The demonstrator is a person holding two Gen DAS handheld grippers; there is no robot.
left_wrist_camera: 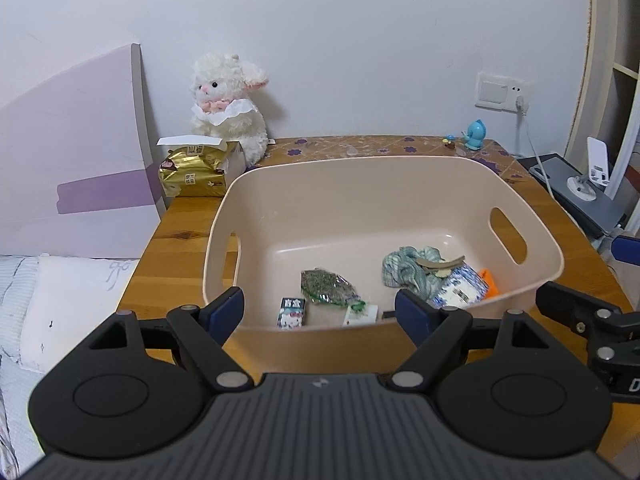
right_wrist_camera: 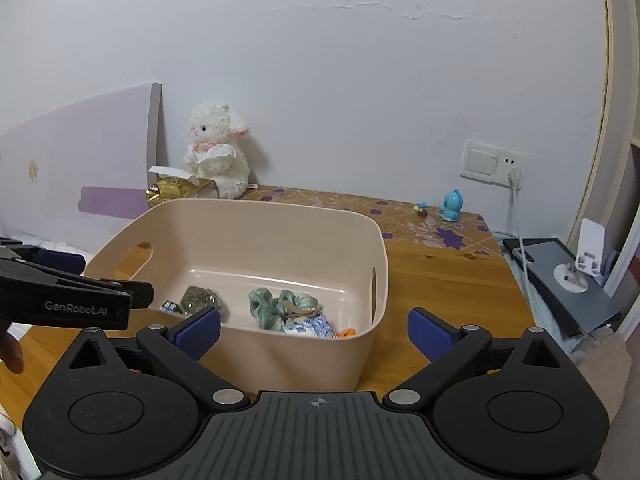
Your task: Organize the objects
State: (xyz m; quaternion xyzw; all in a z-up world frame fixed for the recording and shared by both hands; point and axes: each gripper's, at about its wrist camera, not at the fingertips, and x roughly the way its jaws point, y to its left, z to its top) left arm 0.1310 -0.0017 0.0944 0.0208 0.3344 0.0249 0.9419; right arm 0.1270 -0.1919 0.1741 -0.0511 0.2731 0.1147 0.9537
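Note:
A beige plastic bin (left_wrist_camera: pixel 360 184) (right_wrist_camera: pixel 304 356) with handle slots sits on the wooden table (left_wrist_camera: pixel 180 232) (right_wrist_camera: pixel 440 276). Inside lie a green-grey pouch (left_wrist_camera: pixel 326 286) (right_wrist_camera: pixel 198 298), a small cartoon box (left_wrist_camera: pixel 291 312), a crumpled teal cloth (left_wrist_camera: pixel 408 270) (right_wrist_camera: pixel 276 308), a blue-white packet (left_wrist_camera: pixel 460 290) (right_wrist_camera: pixel 316 326) and an orange piece (left_wrist_camera: pixel 489 278) (right_wrist_camera: pixel 346 333). My left gripper (left_wrist_camera: pixel 320 310) hangs open over the bin's near rim, holding nothing. My right gripper (right_wrist_camera: pixel 314 330) stands open in front of the bin's near right corner, also with nothing in it.
A white plush lamb (left_wrist_camera: pixel 228 108) (right_wrist_camera: pixel 218 152) and a gold tissue pack (left_wrist_camera: pixel 196 170) (right_wrist_camera: pixel 176 190) stand at the back left. A blue figurine (left_wrist_camera: pixel 475 134) (right_wrist_camera: pixel 451 205) sits at the back right. A phone stand (right_wrist_camera: pixel 580 268) rests on a grey box right of the table. A bed (left_wrist_camera: pixel 48 300) lies left.

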